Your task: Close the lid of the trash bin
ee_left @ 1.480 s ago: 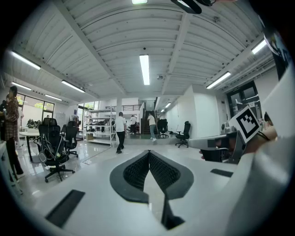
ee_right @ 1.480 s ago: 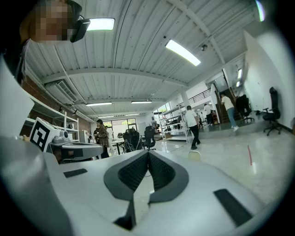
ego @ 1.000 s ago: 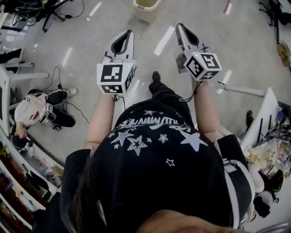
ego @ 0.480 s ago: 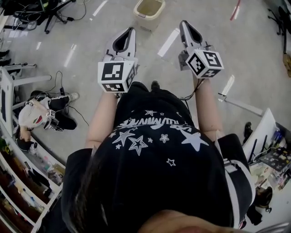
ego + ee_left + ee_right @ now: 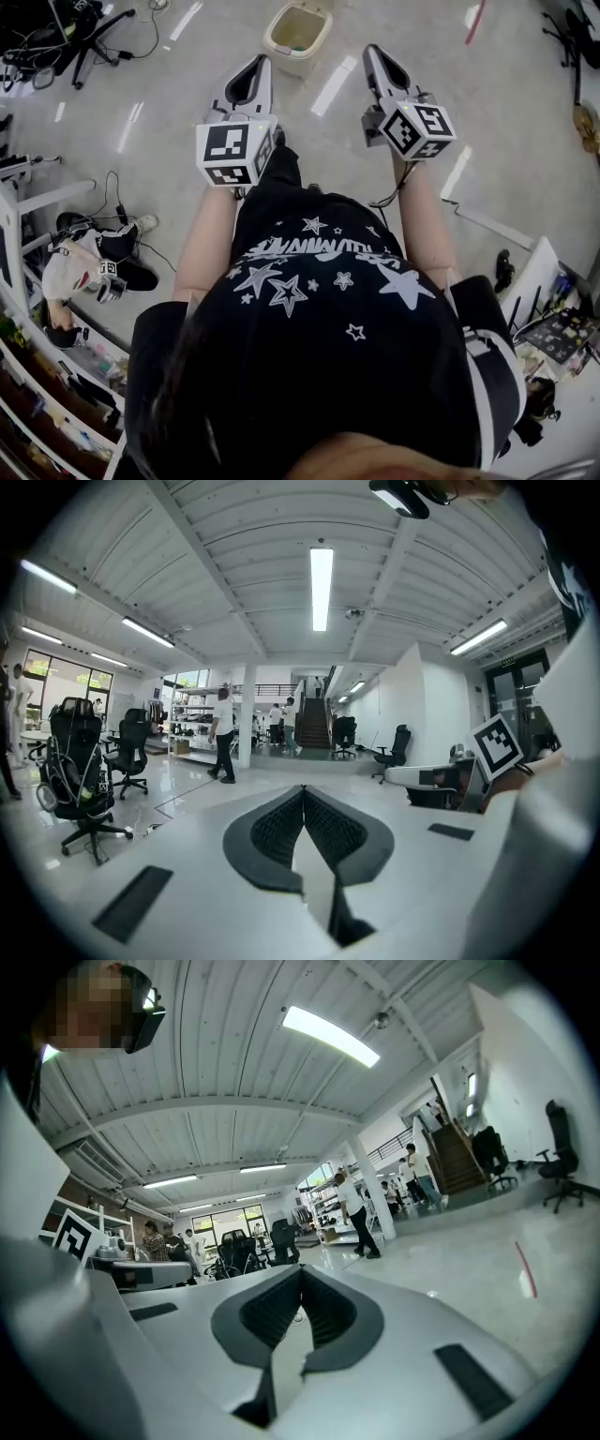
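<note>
On the glossy floor (image 5: 169, 112) ahead of the standing person sits the trash bin (image 5: 292, 60), cream-coloured, mouth open to the ceiling, with some greenish contents inside. It lies just beyond the gripper tips, between the two and nearer the left. The lid cannot be made out from above, and its hinge side is unclear.

Left gripper (image 5: 263, 64): jaws closed, ribbed pads (image 5: 272, 827) meeting at the tip, nothing between them. Right gripper (image 5: 369, 51): the same, closed and empty, pads (image 5: 274, 1309) pressed together. Both are held out in front at about waist level and are not touching the bin. Both gripper views look level across the hall, and the bin shows in neither.

Step in hand, as judged: the approach, with no contact on the lid yet.

Risks:
- The bin looks light and the floor slick, so a push on the lid may slide or tip the bin instead of swinging the lid.
- Closed jaws give a narrow tip that could skate off a smooth lid edge.
- With the hinge side unknown, pressing the wrong edge would do nothing.
- The gripper cameras point above the bin, so guidance rests on the head view alone.
</note>
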